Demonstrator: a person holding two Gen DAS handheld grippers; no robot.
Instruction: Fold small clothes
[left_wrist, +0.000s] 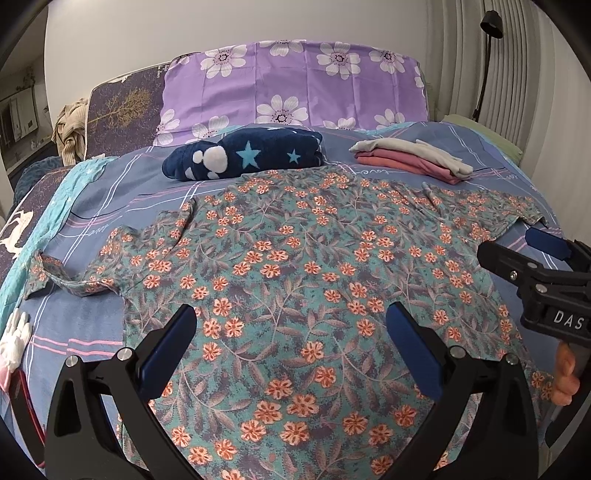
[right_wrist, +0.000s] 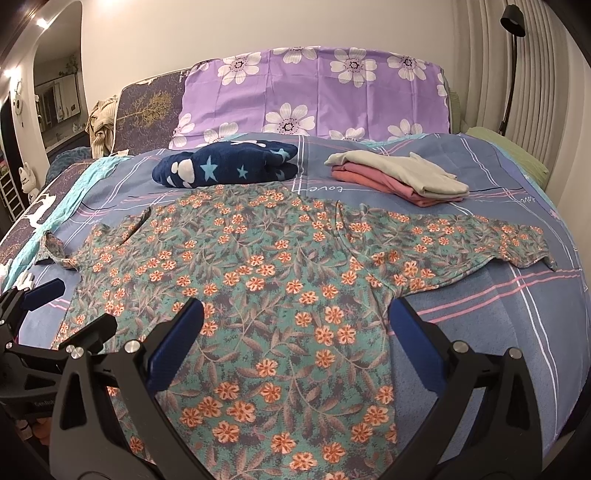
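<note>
A teal shirt with orange flowers lies spread flat on the bed, sleeves out to both sides; it also shows in the right wrist view. My left gripper is open and empty above the shirt's lower left part. My right gripper is open and empty above the shirt's lower right edge. The right gripper also shows at the right edge of the left wrist view, and the left gripper at the left edge of the right wrist view.
A stack of folded pink and grey clothes lies at the back right of the bed. A folded navy star blanket lies behind the shirt. A purple flowered pillow stands at the headboard. A black lamp stands at the right.
</note>
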